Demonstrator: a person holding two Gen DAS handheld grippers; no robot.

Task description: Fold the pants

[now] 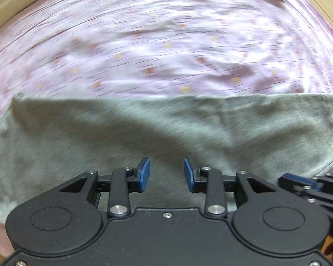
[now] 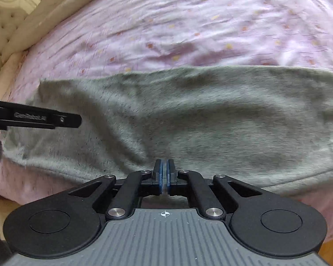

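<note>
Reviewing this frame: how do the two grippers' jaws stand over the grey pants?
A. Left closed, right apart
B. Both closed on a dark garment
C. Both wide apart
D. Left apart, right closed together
D. In the left wrist view the left gripper shows a clear gap between its blue pads with only the grey pants behind; in the right wrist view the right gripper has its pads pressed together.

Left gripper (image 1: 167,174) parted (nothing between); right gripper (image 2: 164,175) closed.
</note>
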